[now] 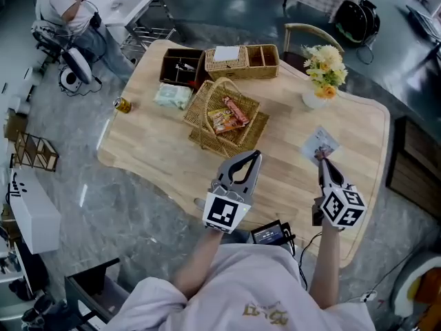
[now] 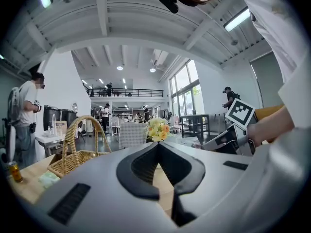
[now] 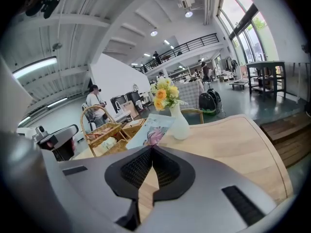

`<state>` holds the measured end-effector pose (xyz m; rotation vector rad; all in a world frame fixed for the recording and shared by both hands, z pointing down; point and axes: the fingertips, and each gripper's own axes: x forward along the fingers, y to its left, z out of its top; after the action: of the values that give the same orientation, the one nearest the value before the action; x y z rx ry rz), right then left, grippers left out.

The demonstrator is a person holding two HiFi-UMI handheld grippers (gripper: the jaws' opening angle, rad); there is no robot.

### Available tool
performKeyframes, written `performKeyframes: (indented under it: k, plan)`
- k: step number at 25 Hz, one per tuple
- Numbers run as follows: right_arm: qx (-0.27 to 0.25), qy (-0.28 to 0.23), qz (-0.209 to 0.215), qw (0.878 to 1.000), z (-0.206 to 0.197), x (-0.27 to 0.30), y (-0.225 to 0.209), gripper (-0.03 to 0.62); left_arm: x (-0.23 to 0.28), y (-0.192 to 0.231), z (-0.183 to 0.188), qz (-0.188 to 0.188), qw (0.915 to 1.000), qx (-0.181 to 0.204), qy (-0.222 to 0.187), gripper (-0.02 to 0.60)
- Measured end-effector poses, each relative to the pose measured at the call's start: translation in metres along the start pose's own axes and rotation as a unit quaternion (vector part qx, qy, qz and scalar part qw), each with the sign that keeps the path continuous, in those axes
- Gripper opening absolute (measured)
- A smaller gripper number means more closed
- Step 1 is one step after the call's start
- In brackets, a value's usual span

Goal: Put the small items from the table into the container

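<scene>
The right gripper point(image 3: 151, 147) has its jaws pressed together on the lower edge of a flat printed packet point(image 3: 154, 128). Its own view shows the pinch and the pink picture on the packet's face. The head view gives only the packet point(image 1: 319, 144) sticking out past the tips of the right gripper point(image 1: 322, 160), lifted above the table point(image 1: 158, 150) near its right end.

The left gripper point(image 2: 158, 144) is closed, tip against tip, with nothing between the pads. From above, the left gripper point(image 1: 256, 156) hangs over the table's near edge, its tips toward the wicker basket point(image 1: 207, 92).

Only the head view looks into the basket, where orange and red snack packets point(image 1: 227, 114) lie under the handle. It alone also shows a pale green pack point(image 1: 172, 96) on the wood just left of the basket. Behind these it shows a dark box point(image 1: 180, 66) and a wicker organiser point(image 1: 245, 61).

The left gripper view shows the basket point(image 2: 77, 144) side-on, its contents hidden by the wall. It also shows a small can point(image 2: 15, 172) standing at the table's left end and the other gripper's marker cube at the right.

The right gripper view has the vase of flowers point(image 3: 178, 123) standing just behind the held packet, and the basket point(image 3: 104, 130) further left.
</scene>
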<state>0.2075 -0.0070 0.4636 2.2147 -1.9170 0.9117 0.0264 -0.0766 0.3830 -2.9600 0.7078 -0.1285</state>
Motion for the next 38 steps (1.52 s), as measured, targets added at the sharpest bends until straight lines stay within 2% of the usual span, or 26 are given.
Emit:
performKeyframes:
  k: [4, 7, 10, 14, 17, 20, 24, 27, 30, 34, 38]
  plan:
    - [-0.009, -0.001, 0.013, 1.000, 0.007, 0.012, 0.027, 0.023, -0.012, 0.024, 0.005, 0.020, 0.9997, -0.015, -0.001, 0.005]
    - [-0.016, -0.002, 0.024, 1.000, 0.011, 0.023, 0.049, 0.023, -0.023, 0.041, 0.006, 0.024, 0.9996, 0.003, -0.012, 0.005]
    - [-0.022, -0.003, 0.034, 0.999, 0.014, 0.031, 0.071, 0.023, -0.035, 0.059, 0.007, 0.033, 0.9993, 0.004, -0.017, 0.005]
    - [-0.033, -0.004, 0.046, 0.998, 0.020, 0.044, 0.100, 0.023, -0.048, 0.083, 0.010, 0.051, 0.9984, -0.015, -0.017, 0.005]
    - [-0.039, -0.004, 0.054, 0.998, 0.023, 0.052, 0.120, 0.023, -0.056, 0.097, 0.009, 0.051, 0.9983, -0.004, -0.027, 0.005]
    - [-0.042, -0.002, 0.063, 0.997, 0.024, 0.060, 0.138, 0.023, -0.062, 0.110, 0.008, 0.057, 0.9978, -0.021, -0.025, 0.005]
    - [-0.041, -0.001, 0.080, 0.996, 0.028, 0.075, 0.165, 0.023, -0.066, 0.127, 0.003, 0.061, 0.9975, -0.024, -0.025, 0.005]
    - [-0.049, 0.003, 0.092, 0.995, 0.029, 0.087, 0.183, 0.023, -0.067, 0.137, -0.002, 0.056, 0.9980, -0.011, -0.028, 0.005]
    - [-0.052, 0.009, 0.105, 0.993, 0.029, 0.097, 0.196, 0.023, -0.068, 0.146, -0.004, 0.062, 0.9975, -0.025, -0.022, 0.005]
    - [-0.055, 0.019, 0.123, 0.991, 0.029, 0.110, 0.213, 0.023, -0.069, 0.158, -0.011, 0.059, 0.9980, -0.010, -0.023, 0.005]
    - [-0.060, 0.033, 0.138, 0.988, 0.027, 0.122, 0.226, 0.023, -0.069, 0.168, -0.013, 0.065, 0.9975, -0.018, -0.021, 0.005]
